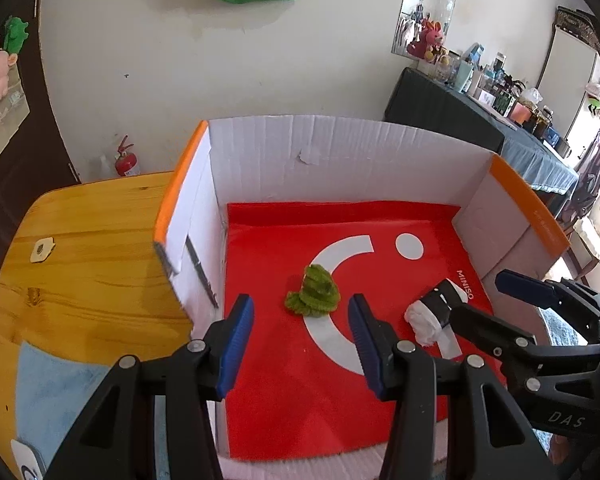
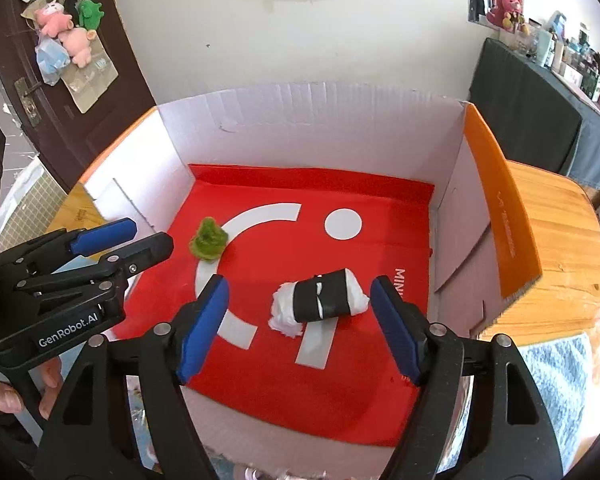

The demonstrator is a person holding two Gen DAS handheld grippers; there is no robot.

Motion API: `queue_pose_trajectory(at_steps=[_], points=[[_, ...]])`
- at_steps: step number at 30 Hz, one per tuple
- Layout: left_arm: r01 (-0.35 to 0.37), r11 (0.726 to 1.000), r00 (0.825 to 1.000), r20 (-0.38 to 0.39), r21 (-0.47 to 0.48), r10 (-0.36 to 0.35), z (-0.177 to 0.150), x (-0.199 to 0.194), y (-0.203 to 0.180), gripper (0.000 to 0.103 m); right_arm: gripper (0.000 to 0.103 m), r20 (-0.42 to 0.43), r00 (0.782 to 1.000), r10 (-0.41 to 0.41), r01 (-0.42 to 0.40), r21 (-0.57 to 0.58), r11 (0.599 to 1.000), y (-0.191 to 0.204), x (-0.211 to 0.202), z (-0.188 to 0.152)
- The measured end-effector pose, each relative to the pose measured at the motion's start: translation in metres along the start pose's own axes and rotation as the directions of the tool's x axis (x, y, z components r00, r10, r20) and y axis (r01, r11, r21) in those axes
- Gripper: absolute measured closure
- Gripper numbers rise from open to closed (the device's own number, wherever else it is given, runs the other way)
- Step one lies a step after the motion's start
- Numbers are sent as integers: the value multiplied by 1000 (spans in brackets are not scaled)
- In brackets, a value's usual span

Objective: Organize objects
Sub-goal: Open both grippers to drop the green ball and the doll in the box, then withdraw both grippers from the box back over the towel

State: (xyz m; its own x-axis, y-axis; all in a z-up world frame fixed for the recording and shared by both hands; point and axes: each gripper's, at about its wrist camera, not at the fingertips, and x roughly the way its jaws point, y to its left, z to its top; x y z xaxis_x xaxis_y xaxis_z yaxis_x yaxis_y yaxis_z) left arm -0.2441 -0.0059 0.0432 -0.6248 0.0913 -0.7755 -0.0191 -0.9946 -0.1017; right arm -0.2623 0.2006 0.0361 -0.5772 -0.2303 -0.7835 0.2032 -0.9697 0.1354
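A fuzzy green object (image 1: 313, 290) lies on the red sheet (image 1: 268, 360) inside the white cardboard box (image 1: 340, 152). It also shows in the right wrist view (image 2: 208, 240). A white bundle wrapped in a black band (image 2: 320, 300) lies to its right, also in the left wrist view (image 1: 436, 312). My left gripper (image 1: 300, 320) is open and empty, just short of the green object. My right gripper (image 2: 300, 308) is open with its jaws on either side of the white and black bundle, a little above it.
The box has orange-edged side flaps (image 2: 500, 208) and stands on a wooden table (image 1: 80, 248). A pen (image 1: 202, 272) leans against the box's left inner wall. A light blue cloth (image 1: 56, 396) lies on the table at the left.
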Motion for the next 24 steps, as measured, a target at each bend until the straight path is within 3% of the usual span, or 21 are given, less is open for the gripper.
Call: queue_pose_trajectory(at_steps=[4, 13, 17, 24], points=[[-4, 1000, 1000, 11, 1, 4, -8, -8, -1, 45, 27, 16, 1000, 7, -7, -2, 1000, 4, -7, -6], [0, 1000, 1000, 23, -1, 0, -23, -19, -1, 45, 23, 63, 998, 25, -25, 2, 1000, 9, -27, -21], [-1, 1000, 999, 39, -3, 2, -31, -25, -3, 37, 17, 76, 997, 32, -31, -5, 999, 12, -34, -27], [1, 1000, 999, 50, -10, -1, -43, -34, -4, 36, 13, 96, 994, 49, -50, 2, 999, 16, -43, -42]])
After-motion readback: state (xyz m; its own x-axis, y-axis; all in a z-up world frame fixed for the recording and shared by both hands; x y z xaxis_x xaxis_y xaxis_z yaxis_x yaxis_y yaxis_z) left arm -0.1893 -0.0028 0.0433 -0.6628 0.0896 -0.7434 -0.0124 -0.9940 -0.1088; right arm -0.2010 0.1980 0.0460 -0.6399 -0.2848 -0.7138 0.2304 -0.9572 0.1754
